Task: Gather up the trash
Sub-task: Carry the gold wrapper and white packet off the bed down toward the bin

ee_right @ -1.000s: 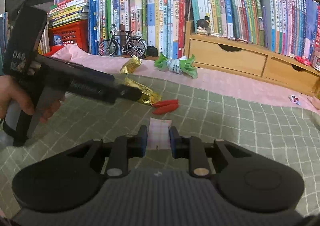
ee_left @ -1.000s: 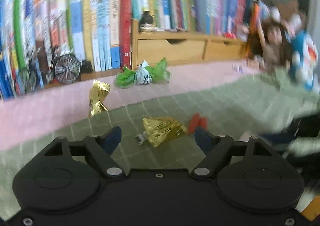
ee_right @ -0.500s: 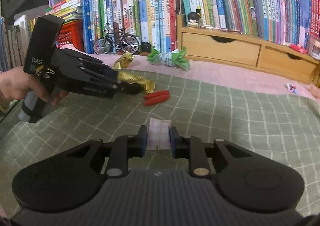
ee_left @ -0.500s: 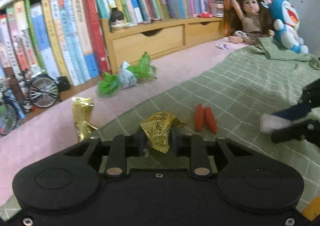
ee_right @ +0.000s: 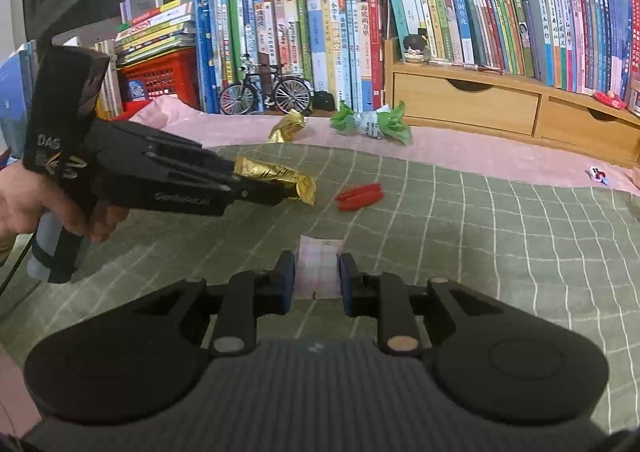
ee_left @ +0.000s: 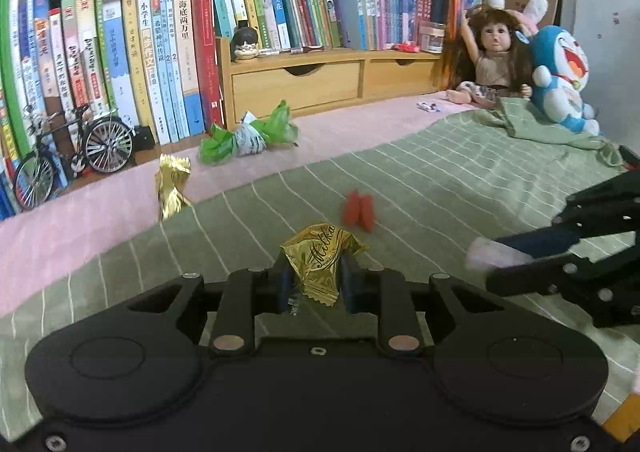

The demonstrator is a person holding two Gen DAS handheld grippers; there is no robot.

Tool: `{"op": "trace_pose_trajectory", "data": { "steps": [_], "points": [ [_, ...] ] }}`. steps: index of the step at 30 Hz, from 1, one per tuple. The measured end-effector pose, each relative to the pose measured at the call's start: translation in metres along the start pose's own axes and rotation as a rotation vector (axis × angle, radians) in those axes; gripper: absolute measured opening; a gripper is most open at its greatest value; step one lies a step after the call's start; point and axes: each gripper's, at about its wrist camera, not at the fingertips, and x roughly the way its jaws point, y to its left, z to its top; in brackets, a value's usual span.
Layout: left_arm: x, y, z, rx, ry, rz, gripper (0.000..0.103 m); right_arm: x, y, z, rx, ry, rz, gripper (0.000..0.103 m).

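My left gripper (ee_left: 316,284) is shut on a gold foil wrapper (ee_left: 320,256), lifted a little above the green checked blanket (ee_left: 440,187); the right wrist view shows that same left gripper (ee_right: 292,191) with the gold wrapper (ee_right: 276,175) sticking out of it. My right gripper (ee_right: 318,276) is shut on a pale pink checked paper scrap (ee_right: 320,268); it appears at the right of the left wrist view as the right gripper (ee_left: 500,256). On the blanket lie two red wrappers (ee_left: 358,209). A second gold wrapper (ee_left: 172,183) and a green-and-white wrapper (ee_left: 248,135) lie on the pink sheet.
Books fill the back wall (ee_left: 160,43), with a model bicycle (ee_left: 72,151) and a wooden drawer unit (ee_left: 304,79) in front. A doll (ee_left: 492,59) and a blue plush (ee_left: 560,79) sit at the far right. A red crate (ee_right: 160,75) stands left. A hand (ee_right: 36,203) holds the left gripper.
My left gripper went from open around the gold wrapper to shut on it, then lifted it off the blanket. My right gripper kept hold of the pink scrap and barely moved.
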Motion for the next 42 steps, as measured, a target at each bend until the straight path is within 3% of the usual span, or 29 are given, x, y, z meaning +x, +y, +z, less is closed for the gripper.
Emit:
{"op": "trace_pose_trajectory", "data": {
  "steps": [6,15,26,42],
  "points": [
    [-0.03,-0.016,-0.022,0.006,0.052,0.023,0.023,-0.02,0.017,-0.009,0.005,0.001,0.004,0.028],
    [-0.075,-0.037,-0.054,-0.028,0.068,0.028,0.023,-0.052,0.039,-0.029,0.003,0.016,0.011,0.028],
    [-0.144,-0.064,-0.077,-0.042,0.03,0.018,0.023,-0.091,0.061,-0.052,0.0,0.012,0.048,0.028],
    [-0.239,-0.102,-0.118,-0.075,-0.027,-0.068,0.023,-0.138,0.086,-0.091,0.038,-0.003,0.129,0.028]
  ]
}}
